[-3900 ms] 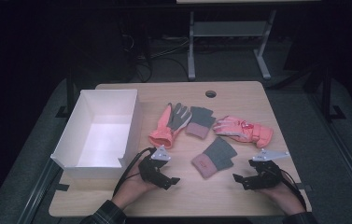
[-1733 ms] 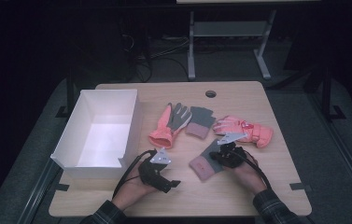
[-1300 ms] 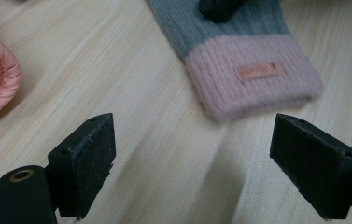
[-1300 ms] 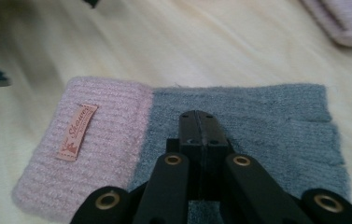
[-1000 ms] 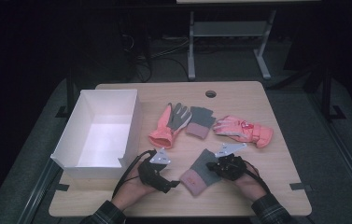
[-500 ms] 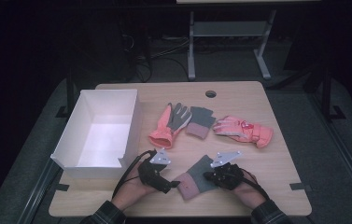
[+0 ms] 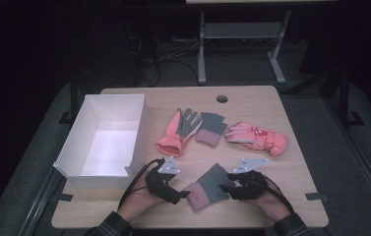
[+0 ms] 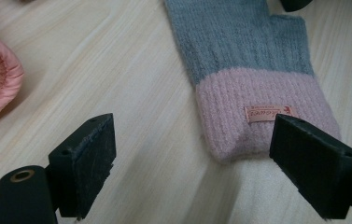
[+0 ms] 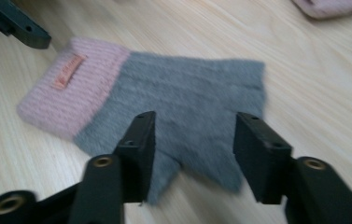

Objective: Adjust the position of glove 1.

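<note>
Wooden table (image 7: 281,162), both hand-held grippers (image 7: 179,194) (image 7: 228,188) low, spread, flanking grey-pink glove (image 7: 208,186).

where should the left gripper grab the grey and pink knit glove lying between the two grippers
Probably the pink cuff. The glove lies flat on the table with its cuff end turned toward the left gripper, whose open jaws already straddle the cuff's corner. The ribbed cuff looks thicker than the grey part, so it should pinch up more easily. Come in low from the cuff end, along the glove's length.
</note>
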